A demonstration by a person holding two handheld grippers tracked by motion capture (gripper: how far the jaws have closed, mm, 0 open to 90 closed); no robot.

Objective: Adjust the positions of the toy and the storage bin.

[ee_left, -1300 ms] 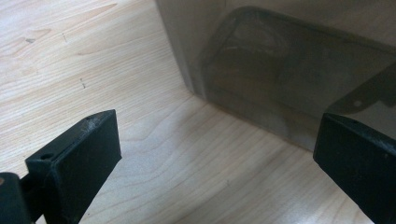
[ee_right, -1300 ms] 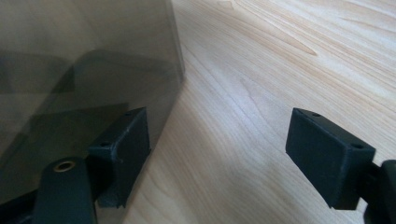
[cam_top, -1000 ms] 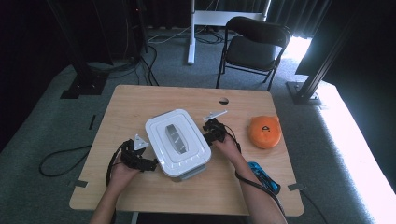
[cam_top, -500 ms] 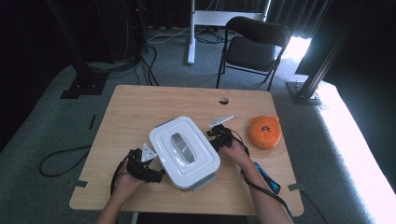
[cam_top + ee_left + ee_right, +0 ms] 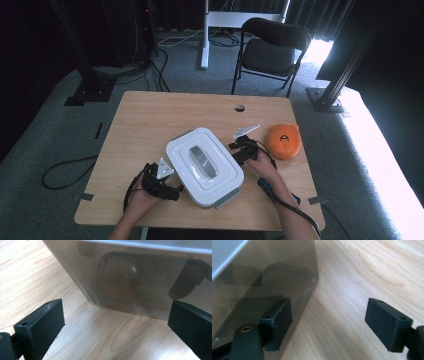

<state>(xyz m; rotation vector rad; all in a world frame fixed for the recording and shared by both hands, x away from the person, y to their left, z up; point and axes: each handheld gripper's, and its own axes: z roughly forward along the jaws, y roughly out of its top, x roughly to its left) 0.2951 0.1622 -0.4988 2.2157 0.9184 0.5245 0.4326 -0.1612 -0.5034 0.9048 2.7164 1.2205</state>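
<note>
White-lidded box point(image 5: 205, 167) with seemingly smoky-grey walls, orange case point(image 5: 283, 141), pale woodgrain table point(image 5: 150, 115)

No readable text, label, brand or number is found anywhere. A dark, triangle-like mark is borne on the round orange object point(image 5: 283, 141), but it is too small to be made out.

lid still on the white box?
Yes, in the high view the white lid sits flat on the box, its grey handle on top.

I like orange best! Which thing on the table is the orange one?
The round orange case near the table's right edge, beside the right gripper. The big lidded box in the middle is white and grey.
</note>
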